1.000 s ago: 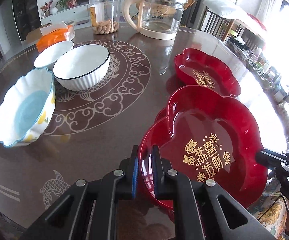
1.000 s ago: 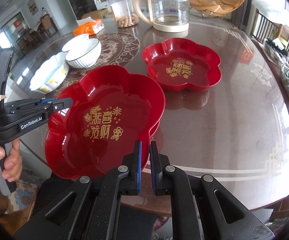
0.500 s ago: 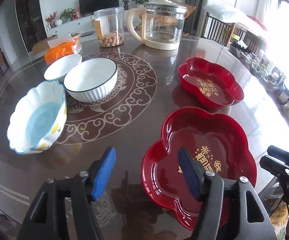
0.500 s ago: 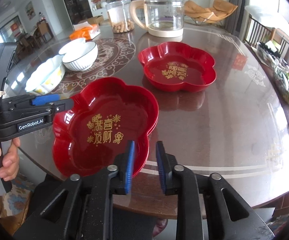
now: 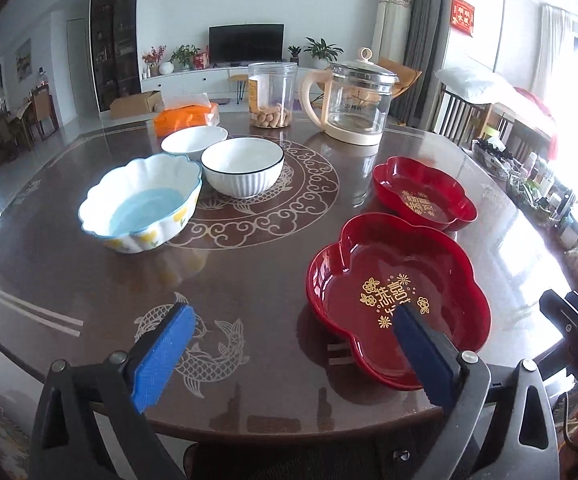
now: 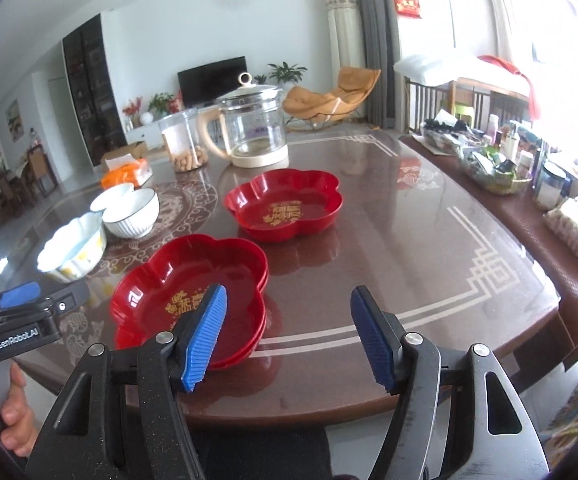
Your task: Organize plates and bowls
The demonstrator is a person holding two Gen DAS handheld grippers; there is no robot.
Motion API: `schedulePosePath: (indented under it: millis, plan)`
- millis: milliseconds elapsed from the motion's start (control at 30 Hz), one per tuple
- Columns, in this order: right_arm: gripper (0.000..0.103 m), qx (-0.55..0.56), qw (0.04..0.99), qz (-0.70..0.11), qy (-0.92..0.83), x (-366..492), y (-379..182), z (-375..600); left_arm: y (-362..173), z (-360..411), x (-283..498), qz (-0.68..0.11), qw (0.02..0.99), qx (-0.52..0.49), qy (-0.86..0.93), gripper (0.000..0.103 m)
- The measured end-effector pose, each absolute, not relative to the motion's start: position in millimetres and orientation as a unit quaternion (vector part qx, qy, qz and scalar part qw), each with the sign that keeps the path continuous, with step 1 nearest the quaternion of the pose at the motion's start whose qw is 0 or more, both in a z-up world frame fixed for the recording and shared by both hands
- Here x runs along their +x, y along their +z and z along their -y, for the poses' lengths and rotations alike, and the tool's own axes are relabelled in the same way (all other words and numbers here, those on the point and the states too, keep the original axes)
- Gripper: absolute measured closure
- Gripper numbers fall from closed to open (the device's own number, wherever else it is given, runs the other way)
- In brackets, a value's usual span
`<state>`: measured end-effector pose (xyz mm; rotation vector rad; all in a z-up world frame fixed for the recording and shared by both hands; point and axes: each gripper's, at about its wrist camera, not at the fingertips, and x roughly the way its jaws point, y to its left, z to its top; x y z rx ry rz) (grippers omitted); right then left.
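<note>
Two red flower-shaped plates [image 5: 397,300] [image 6: 193,292] lie nested near the table's front edge. A third red plate [image 5: 423,200] [image 6: 285,208] lies beyond them. To the left stand a scalloped bowl with a blue inside [image 5: 141,204] [image 6: 73,246], a white ribbed bowl [image 5: 243,166] [image 6: 131,212] and a small white bowl [image 5: 195,140] [image 6: 111,196]. My left gripper [image 5: 292,312] hovers back from the nested plates, jaws opening wide, pads touching nothing. My right gripper [image 6: 289,293] hangs over the front edge beside the stack, jaws also opening, with nothing held.
A glass kettle [image 5: 355,108], a jar of peanuts [image 5: 273,96] and an orange tissue pack [image 5: 187,118] stand at the back of the round brown table [image 6: 409,240]. A cluttered sideboard [image 6: 489,164] runs along the right. A person's hand [image 6: 13,412] holds the left gripper.
Both grippers were shut on the near red plate's rim. They have let go, opened wide and drawn back and up, and the plate now rests on the one beneath it.
</note>
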<state>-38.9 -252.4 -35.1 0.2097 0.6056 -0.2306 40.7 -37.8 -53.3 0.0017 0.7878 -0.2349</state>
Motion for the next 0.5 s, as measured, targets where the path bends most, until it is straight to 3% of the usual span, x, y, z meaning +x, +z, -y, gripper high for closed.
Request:
schedulePosePath:
  millis: [500]
  plan:
    - [0.034,0.092,0.954,-0.264,-0.110,-67,-16,240,-36,36,4,-0.364,0.925,-0.004,-0.104,0.004]
